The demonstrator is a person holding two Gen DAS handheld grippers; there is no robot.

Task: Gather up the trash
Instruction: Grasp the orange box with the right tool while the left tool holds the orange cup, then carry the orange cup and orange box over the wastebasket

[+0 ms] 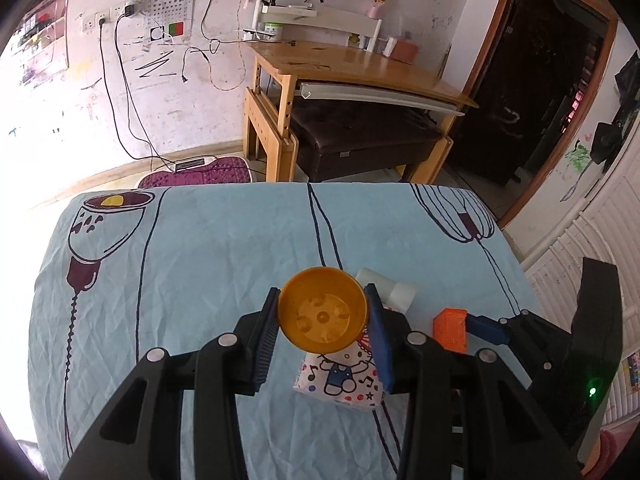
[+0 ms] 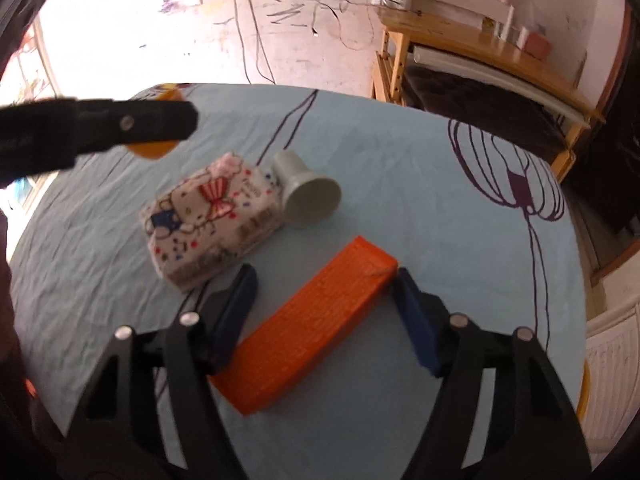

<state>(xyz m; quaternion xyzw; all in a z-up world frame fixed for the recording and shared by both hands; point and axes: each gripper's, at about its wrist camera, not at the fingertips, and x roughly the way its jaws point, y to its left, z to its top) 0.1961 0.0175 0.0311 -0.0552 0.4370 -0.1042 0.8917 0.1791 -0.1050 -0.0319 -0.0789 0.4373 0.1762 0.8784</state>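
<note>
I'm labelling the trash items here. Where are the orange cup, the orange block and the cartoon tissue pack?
orange cup (image 1: pixel 322 312): left wrist view, inside bottom.
orange block (image 2: pixel 320 316): right wrist view, top face.
cartoon tissue pack (image 2: pixel 208 216): right wrist view, printed top side.

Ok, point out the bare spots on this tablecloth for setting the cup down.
Free: the wide stretch left of the tissue pack, and the far half up to the table edge. Crowded: near right, where tissue pack, white cup and orange block cluster.
</note>
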